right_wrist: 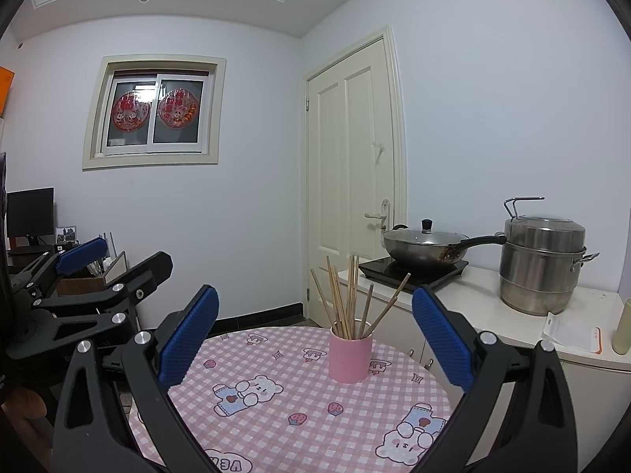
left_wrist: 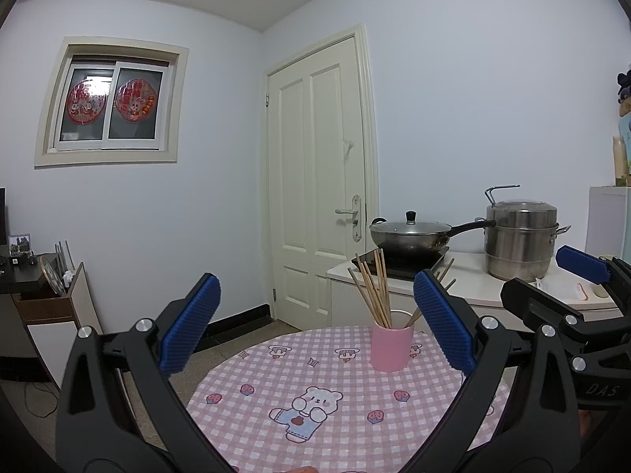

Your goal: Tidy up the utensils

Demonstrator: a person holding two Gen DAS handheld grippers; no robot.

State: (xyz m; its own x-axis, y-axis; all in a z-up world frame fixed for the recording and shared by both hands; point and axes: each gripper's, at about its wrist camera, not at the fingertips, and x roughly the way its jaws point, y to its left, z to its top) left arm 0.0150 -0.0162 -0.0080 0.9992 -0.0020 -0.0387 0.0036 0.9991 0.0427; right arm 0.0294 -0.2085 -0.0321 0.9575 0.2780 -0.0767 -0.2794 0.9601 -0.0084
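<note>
Chopsticks (right_wrist: 347, 299) upright in pink cup (right_wrist: 350, 358), left gripper (left_wrist: 315, 323) and right gripper (right_wrist: 315, 327) fingers wide, empty

Evenly lit by soft, cool indoor light, sharp throughout, faint shadows, strong fisheye bending and dark vignetted corners

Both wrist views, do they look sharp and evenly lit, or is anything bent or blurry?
Left wrist view: sharp, soft even light, fisheye bends the door and window; dark corners. Right wrist view: same bending, pink cup and chopsticks crisp, no glare, faint shadows on the tablecloth.
</note>
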